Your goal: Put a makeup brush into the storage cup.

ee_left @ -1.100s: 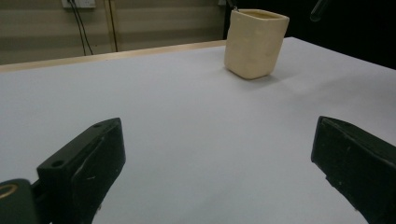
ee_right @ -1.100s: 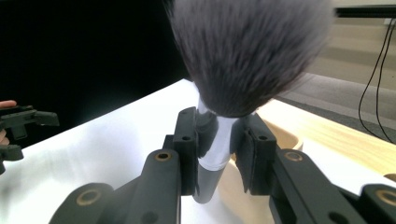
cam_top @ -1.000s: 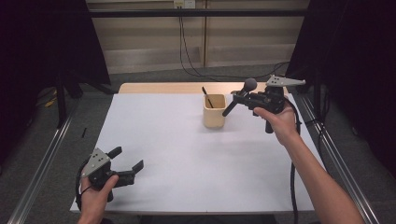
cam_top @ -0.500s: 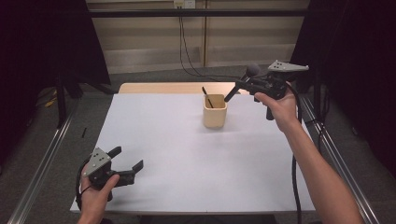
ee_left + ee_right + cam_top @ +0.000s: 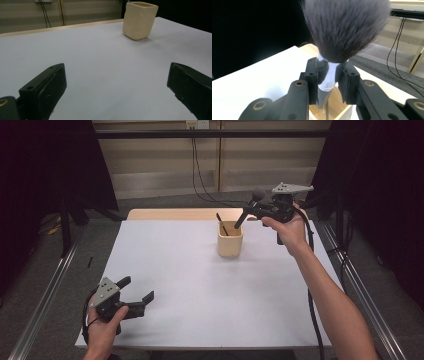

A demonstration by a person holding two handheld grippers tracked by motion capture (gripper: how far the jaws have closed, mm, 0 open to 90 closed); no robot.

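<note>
2 grippers share the work, but the action sits at the upper right of the high view: the right gripper (image 5: pixel 250 210) has its jaws clamped on the white ferrule of a makeup brush (image 5: pixel 344 27), bristles up, handle slanting down toward the beige cup (image 5: pixel 230 245) at centre frame. In the right gripper view the handle's lower end hangs above the cup's open mouth, beside 1 thin dark stick (image 5: pixel 222 223) already standing inside. By my reading, the step in hand is placing the brush into the cup; the next move calls for lowering the handle past the rim, then loosening the grip. At the lower left, the left gripper (image 5: pixel 136 295) rests low on the white table (image 5: pixel 200 310) with jaws wide and nothing between them, well apart from the cup. Hard to judge: whether the handle tip is already inside the rim, since the jaws hide it. The cup's bottom is hidden.
</note>
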